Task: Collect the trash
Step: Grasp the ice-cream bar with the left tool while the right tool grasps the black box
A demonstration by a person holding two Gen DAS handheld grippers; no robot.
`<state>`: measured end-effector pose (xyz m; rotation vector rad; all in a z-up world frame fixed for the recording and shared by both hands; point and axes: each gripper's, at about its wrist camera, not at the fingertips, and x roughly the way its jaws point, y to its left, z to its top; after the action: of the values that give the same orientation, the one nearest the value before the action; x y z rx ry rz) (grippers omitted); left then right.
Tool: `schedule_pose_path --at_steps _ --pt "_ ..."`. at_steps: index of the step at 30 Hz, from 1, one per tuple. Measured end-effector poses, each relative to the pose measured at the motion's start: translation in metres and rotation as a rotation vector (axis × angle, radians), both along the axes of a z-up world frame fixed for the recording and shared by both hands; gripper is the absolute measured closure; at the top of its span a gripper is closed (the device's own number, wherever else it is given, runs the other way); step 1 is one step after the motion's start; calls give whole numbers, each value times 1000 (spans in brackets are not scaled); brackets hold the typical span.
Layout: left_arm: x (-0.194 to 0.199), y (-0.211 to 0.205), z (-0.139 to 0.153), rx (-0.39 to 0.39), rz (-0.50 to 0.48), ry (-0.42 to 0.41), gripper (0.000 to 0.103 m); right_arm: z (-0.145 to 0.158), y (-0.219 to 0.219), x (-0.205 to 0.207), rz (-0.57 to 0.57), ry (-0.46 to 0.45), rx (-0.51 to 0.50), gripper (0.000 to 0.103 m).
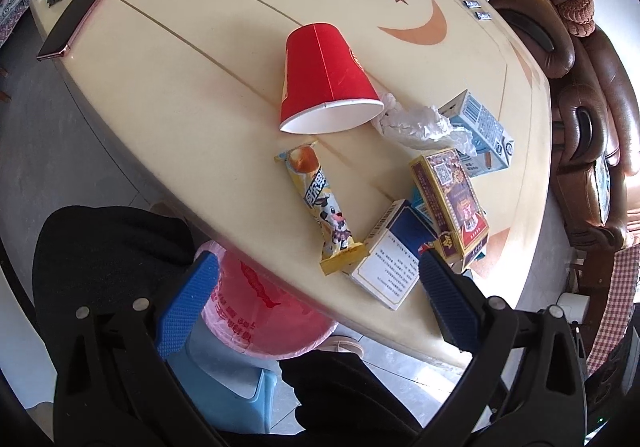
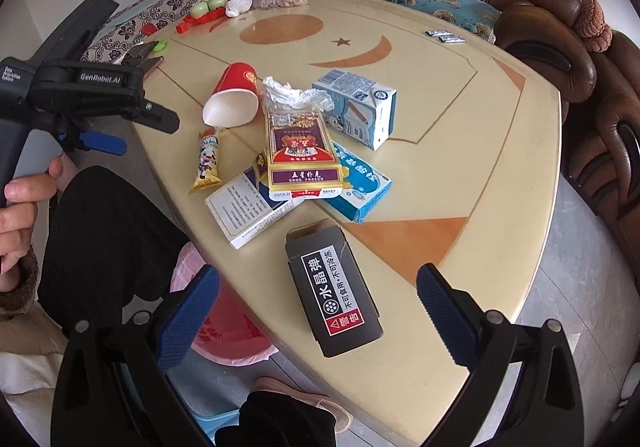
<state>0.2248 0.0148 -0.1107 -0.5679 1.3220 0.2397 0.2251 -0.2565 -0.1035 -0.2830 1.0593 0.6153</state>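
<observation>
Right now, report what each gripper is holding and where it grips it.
Nothing is held. The left gripper is open above the table edge, and the right gripper is open around, not touching, the black box.

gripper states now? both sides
Left gripper: open, holding nothing, at the table edge.
Right gripper: open, holding nothing, black box between its fingers.

The cream bench [image 2: 460,135] with orange moon and star inlays carries a tipped red paper cup [image 2: 234,95], crumpled plastic [image 2: 294,93], a milk carton [image 2: 356,107], a snack wrapper [image 2: 208,163], stacked card boxes at centre, a black box [image 2: 332,287] lower centre, and a phone [image 1: 76,19] upper left
</observation>
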Motion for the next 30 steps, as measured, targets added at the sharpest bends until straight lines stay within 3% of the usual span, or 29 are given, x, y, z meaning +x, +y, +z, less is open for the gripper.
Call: schedule_pose_path --at_steps 18,24,30 --pt "52 6 -72 1 96 132 5 -60 31 30 153 78 -143 7" --pt "64 7 -81 26 86 142 10 -73 40 34 181 102 -179 17" --pt "72 6 -79 83 76 141 29 -85 42 36 176 128 -201 33"
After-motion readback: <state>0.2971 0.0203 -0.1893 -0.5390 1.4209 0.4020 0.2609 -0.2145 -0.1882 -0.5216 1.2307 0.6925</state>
